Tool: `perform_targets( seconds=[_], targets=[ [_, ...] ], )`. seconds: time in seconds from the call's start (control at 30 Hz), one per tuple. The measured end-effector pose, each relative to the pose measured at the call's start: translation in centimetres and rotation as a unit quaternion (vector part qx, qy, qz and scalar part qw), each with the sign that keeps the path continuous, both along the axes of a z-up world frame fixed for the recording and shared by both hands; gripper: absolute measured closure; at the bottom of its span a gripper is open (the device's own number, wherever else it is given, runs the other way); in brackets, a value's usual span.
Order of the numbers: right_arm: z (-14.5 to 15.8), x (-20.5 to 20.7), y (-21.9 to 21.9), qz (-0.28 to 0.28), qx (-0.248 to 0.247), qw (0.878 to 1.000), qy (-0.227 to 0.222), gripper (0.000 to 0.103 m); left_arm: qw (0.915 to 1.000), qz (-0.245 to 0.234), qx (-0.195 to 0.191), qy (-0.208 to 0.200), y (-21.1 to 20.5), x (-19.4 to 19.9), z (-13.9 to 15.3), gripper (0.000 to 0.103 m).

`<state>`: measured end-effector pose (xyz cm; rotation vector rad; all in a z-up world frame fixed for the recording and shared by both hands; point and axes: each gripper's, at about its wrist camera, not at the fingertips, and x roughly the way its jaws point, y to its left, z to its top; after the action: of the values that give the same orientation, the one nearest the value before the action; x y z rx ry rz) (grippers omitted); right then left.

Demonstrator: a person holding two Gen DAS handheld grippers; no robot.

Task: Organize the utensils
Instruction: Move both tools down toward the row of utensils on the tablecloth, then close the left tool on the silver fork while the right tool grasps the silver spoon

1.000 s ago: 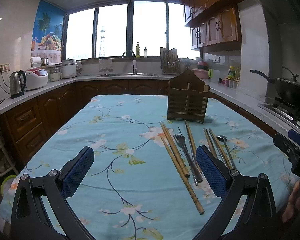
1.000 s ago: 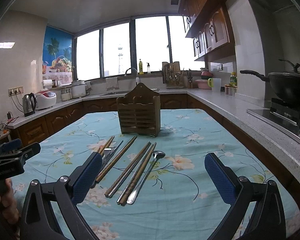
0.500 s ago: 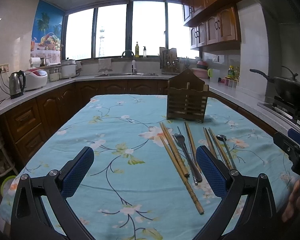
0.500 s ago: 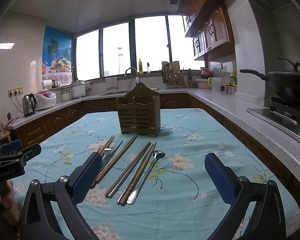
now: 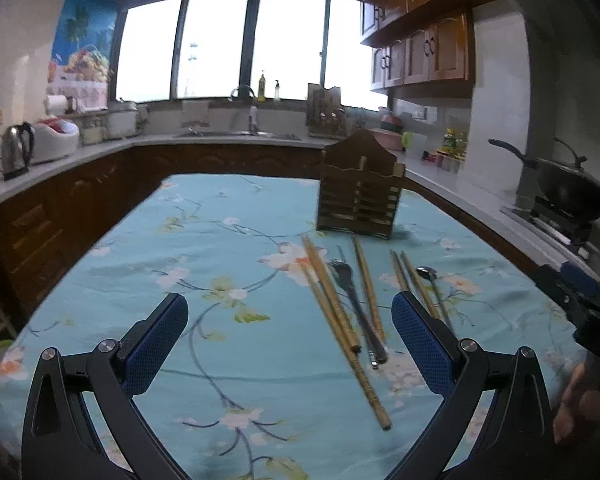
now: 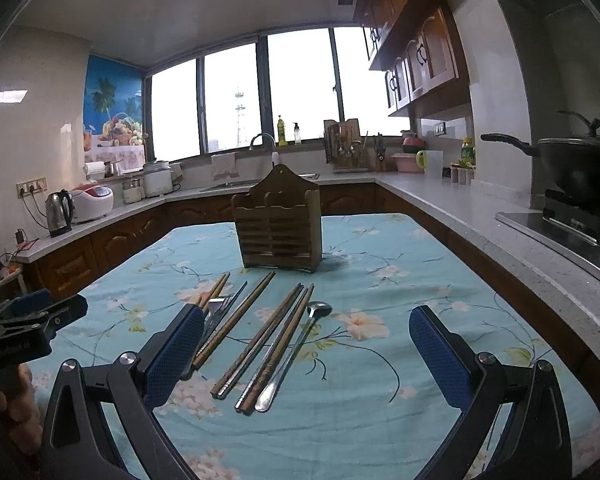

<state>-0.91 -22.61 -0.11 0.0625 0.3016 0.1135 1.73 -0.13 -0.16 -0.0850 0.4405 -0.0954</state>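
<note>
Since the earlier frames your left tool has tipped and shifted a little, so the scene sits lower and blurrier in its view; the utensils have not moved. Both tools hang above the desk with jaws spread wide and nothing between them, and your right tool looks steady.

The wooden holder stands upright near the middle of the floral blue cloth, with bare cloth around it on every side. Just in front of it, the utensils lie flat in a loose fan pointing toward the holder. From the right wrist view: a pair of pale chopsticks at far left, a fork beside them, a single brown chopstick, then a cluster of dark chopsticks with a metal spoon touching their right side.

Open cloth runs right of the spoon to the desk's right edge, and wide bare cloth lies left of the utensils. A wok sits on the stove beyond the right edge.
</note>
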Motion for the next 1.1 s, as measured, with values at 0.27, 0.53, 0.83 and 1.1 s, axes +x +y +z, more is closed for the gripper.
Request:
perform_targets(
  seconds=[0.27, 0.53, 0.83, 1.1],
  targets=[
    [0.5, 2.2, -1.1, 0.013, 0.043, 0.998, 0.045, 0.0, 0.9957, -0.074, -0.042, 0.035, -0.8, 3.0, 0.9, 0.005],
    [0.6, 4.0, -2.2, 0.016, 0.068, 0.995, 0.068, 0.0, 0.9867, -0.114, -0.077, 0.086, -1.4, 6.2, 0.7, 0.02],
    [-0.1, 8.4, -3.1, 0.051, 0.129, 0.981, 0.136, 0.027, 0.9667, -0.168, -0.091, 0.17, -3.5, 12.0, -0.9, 0.049],
    [-2.6, 13.1, -3.5, 0.089, 0.182, 0.954, 0.221, 0.06, 0.9481, -0.178, -0.096, 0.246, -4.9, 16.0, -2.9, 0.077]
  ],
)
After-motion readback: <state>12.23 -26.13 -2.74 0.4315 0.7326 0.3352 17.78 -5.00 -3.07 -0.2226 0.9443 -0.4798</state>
